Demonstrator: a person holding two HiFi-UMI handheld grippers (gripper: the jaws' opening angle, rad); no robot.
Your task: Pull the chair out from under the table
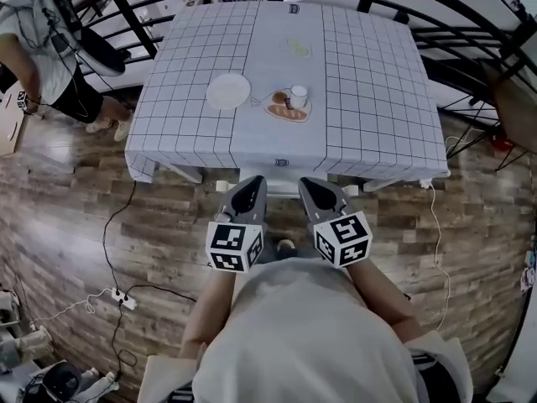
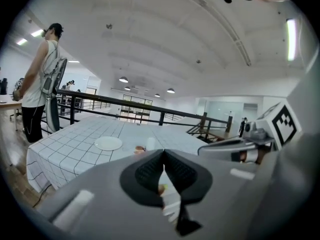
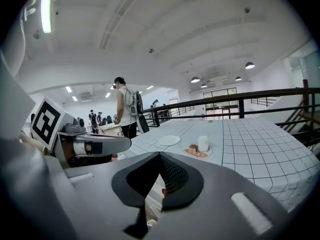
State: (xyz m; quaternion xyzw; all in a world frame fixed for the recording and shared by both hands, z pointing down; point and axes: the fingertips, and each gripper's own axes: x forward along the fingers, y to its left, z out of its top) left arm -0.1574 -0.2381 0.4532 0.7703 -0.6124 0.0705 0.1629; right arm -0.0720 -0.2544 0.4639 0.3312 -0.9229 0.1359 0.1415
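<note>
A table (image 1: 369, 133) under a white grid cloth stands ahead of me. Under its near edge show white pieces (image 1: 281, 183), which may be the tucked-in chair; most of it is hidden by the cloth. My left gripper (image 1: 254, 185) and right gripper (image 1: 309, 186) hover side by side just in front of that edge. Both are shut with nothing between the jaws. The left gripper view has its shut jaws (image 2: 163, 154) level with the tabletop, and the right gripper (image 3: 160, 156) looks the same. On the cloth sit a white plate (image 1: 228, 91) and a tray with a cup (image 1: 289, 106).
A person (image 1: 42, 49) stands at the table's far left corner. A black railing (image 1: 470, 32) runs behind and to the right of the table. A power strip with cables (image 1: 122, 299) lies on the wooden floor at my left. A brown seat (image 1: 513, 107) stands at the right.
</note>
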